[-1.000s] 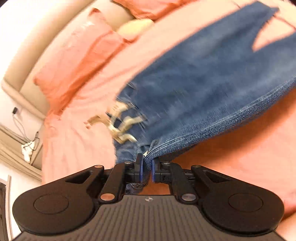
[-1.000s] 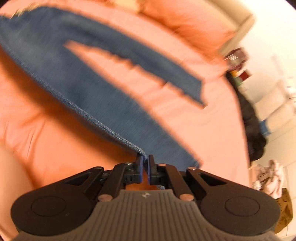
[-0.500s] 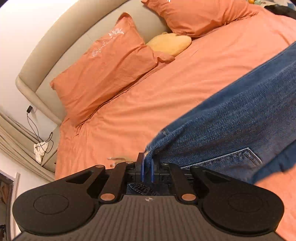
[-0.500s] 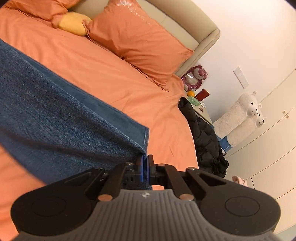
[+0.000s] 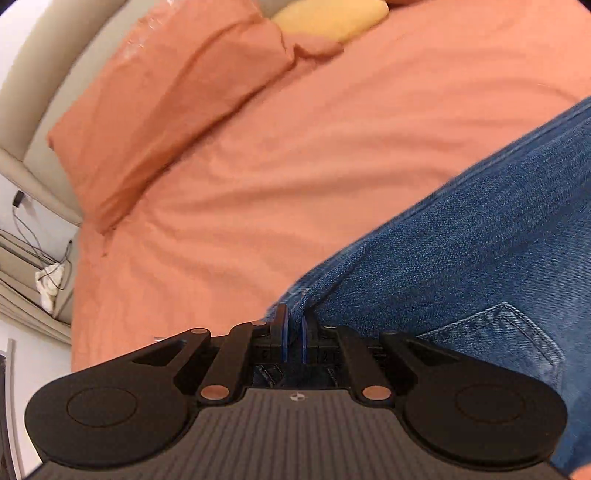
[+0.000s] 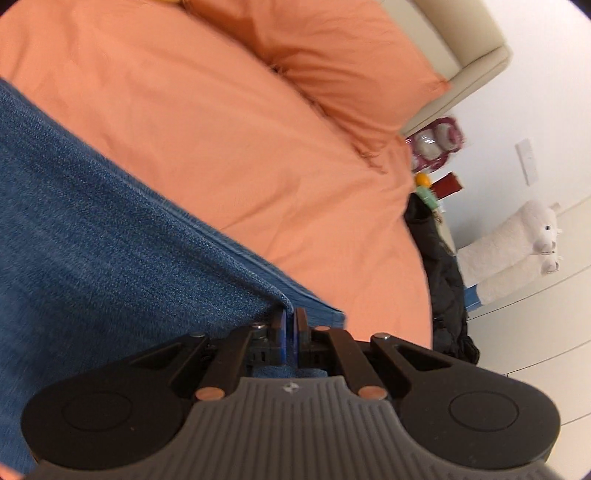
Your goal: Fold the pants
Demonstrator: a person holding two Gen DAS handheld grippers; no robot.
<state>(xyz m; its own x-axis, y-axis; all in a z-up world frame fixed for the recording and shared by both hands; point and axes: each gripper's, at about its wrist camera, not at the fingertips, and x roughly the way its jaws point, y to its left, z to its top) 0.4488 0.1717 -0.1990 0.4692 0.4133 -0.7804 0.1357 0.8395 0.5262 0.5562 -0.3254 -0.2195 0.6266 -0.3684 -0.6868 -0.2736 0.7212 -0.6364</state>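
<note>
Left wrist view: left tongs (image 5: 293, 325) pointing steeply down toward the bed (image 5: 295, 166), jaws nearly together and pinching the denim edge of the pants (image 5: 480, 266) at the waist end. A back pocket (image 5: 506, 336) is showing at about 4 o'clock from the fingertips. Pants fabric is running from the pinch point out toward 2 o'clock, long axis diagonal across the orange sheet, reaching the frame edge. An orange pillow (image 5: 177, 99) is lying at 11 o'clock, a yellow cushion (image 5: 328, 18) at 12 o'clock, against a beige headboard (image 5: 33, 74).

Right wrist view: right tongs (image 6: 290, 325) also tilting downward, jaws fully closed and gripping a folded denim edge of the pants (image 6: 92, 240). Fabric is stretching from the tips toward 10 o'clock, filling the left side, seam line diagonal. Bed sheet (image 6: 240, 147) is lying beyond, with another pillow (image 6: 351, 62) at 1 o'clock. Dark clothing (image 6: 443, 277) is hanging off the bed edge at 3 o'clock, with white plush toys (image 6: 517, 251) further right. Both views are slightly blurred.
</note>
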